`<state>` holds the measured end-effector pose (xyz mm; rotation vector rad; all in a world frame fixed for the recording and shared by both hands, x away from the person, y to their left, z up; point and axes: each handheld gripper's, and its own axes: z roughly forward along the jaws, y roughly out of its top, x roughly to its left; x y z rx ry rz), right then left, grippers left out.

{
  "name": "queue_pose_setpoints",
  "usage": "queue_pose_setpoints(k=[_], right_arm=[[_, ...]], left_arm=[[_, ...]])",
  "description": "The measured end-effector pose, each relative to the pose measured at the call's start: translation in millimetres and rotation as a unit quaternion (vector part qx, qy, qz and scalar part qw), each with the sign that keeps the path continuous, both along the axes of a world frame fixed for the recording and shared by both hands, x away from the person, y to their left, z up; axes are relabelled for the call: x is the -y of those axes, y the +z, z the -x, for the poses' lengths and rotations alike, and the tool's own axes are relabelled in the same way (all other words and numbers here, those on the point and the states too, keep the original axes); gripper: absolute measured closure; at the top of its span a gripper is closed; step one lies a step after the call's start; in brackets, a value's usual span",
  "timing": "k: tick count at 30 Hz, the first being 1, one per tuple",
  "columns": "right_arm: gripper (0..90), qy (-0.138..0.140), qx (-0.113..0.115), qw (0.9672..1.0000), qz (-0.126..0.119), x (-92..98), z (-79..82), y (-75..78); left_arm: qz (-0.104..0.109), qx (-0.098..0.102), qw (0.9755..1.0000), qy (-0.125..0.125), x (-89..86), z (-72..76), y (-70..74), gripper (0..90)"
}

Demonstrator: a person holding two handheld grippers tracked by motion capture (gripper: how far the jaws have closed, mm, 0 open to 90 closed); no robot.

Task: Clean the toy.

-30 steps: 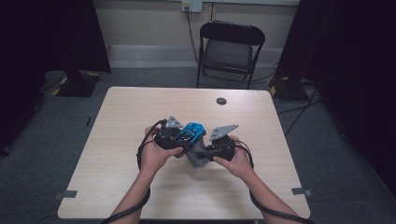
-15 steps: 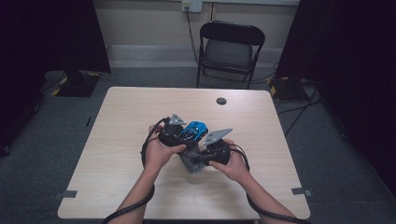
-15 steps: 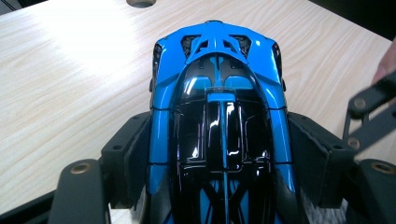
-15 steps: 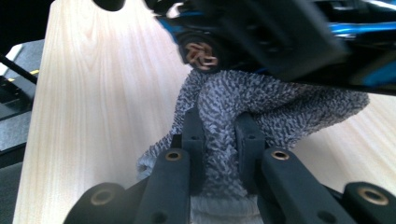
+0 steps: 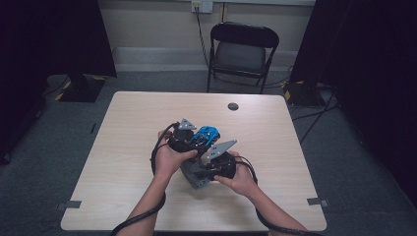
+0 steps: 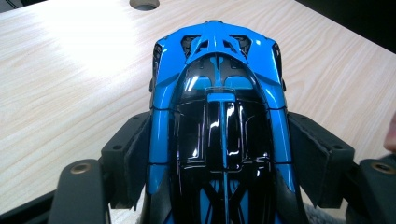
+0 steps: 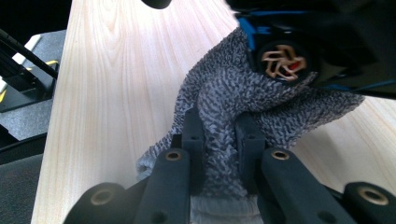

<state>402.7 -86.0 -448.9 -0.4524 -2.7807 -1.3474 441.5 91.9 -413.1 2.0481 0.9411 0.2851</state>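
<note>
Pale woodgrain table point(image 5: 123, 162); glossy blue toy car point(image 6: 219, 121), nubbly grey cloth point(image 7: 229, 107).

Black folding chair point(image 5: 244, 54) behind wooden table point(image 5: 123, 142); grey carpet point(image 5: 354, 162).

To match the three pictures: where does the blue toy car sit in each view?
High view: blue toy car at table centre, above the grey cloth.
Left gripper view: car fills the middle, clamped between the fingers.
Right gripper view: only its wheel, top right, against the cloth.
Shared landmark: the light wooden table.
</note>
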Motion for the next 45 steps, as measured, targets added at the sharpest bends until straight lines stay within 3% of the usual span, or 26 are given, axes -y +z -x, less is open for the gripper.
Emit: queue_pose_setpoints(k=[8,14,19,28,36,45], right_arm=[[78.1,0.009,-0.003,0.9999,0.006,1.1,3.6,-1.1],[78.1,0.001,0.001,0.9998,0.019,11.1,0.4,1.6],[78.0,-0.026,0.003,0.9993,0.025,25.8,-8.0,4.7],[78.1,-0.074,0.004,0.9968,0.03,47.3,-22.6,8.0],[78.1,-0.112,0.01,0.9933,0.027,57.8,-32.8,8.4],[78.0,-0.097,0.012,0.995,0.021,52.3,-32.1,14.3]], left_arm=[[-0.005,0.005,0.9998,0.018,-9.1,-6.9,5.0,28.2],[-0.016,0.007,0.9994,0.031,-20.6,-6.7,6.5,28.2],[-0.018,0.003,0.9991,0.039,-32.1,-3.5,1.7,28.2],[-0.025,0.003,0.9992,0.031,-43.4,9.3,-5.0,28.2],[-0.014,0.004,0.9998,0.013,-38.0,22.6,-9.4,28.2],[-0.009,0.003,1.0,0.003,-24.1,24.5,-13.3,28.2]])
